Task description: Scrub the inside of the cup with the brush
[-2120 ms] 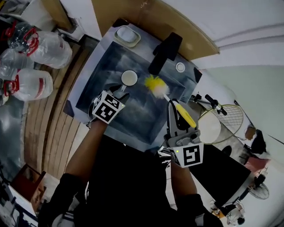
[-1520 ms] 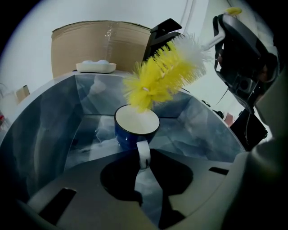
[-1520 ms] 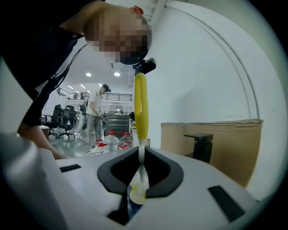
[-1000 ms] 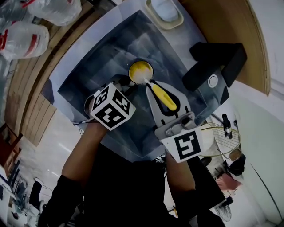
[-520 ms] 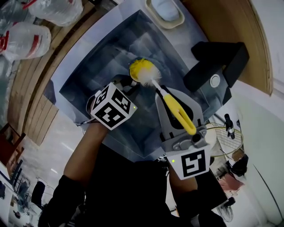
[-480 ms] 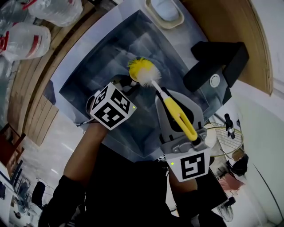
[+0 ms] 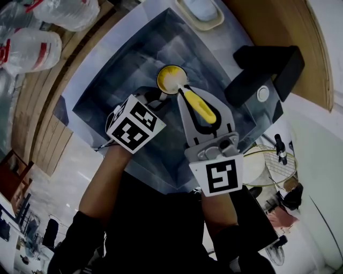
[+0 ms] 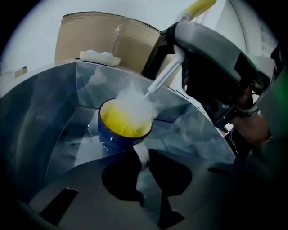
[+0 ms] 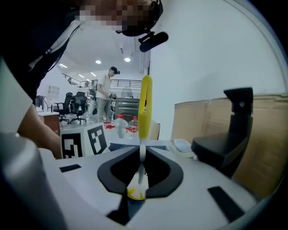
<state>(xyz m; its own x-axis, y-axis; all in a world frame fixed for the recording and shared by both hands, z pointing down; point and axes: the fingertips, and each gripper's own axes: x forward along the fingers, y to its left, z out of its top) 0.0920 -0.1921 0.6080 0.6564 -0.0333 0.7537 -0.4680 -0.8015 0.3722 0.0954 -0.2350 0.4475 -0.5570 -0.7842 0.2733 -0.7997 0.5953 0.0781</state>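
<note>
A blue cup (image 8: 112,137) with a yellow inside (image 7: 170,79) stands in the steel sink (image 7: 107,80). Its white handle (image 8: 140,155) sits pinched between the jaws of my left gripper (image 8: 143,155), seen in the head view (image 7: 154,98) just near of the cup. The brush has a yellow handle (image 7: 199,107) and a white stem (image 9: 142,157). My right gripper (image 9: 142,152) is shut on that stem and hangs over the cup (image 7: 183,95). The white and yellow bristles (image 8: 134,108) fill the cup's mouth.
A black tap block (image 7: 265,69) stands at the sink's right rim, and a soap dish (image 7: 199,13) lies at the far rim. Large water bottles (image 7: 32,43) lie left of the counter. Cardboard (image 8: 103,38) backs the sink. A racket (image 7: 270,160) lies to the right.
Half a second ago the brush head stood lifted above the cup's rim; now it is pushed back down inside. The cup and the left gripper have stayed put.
</note>
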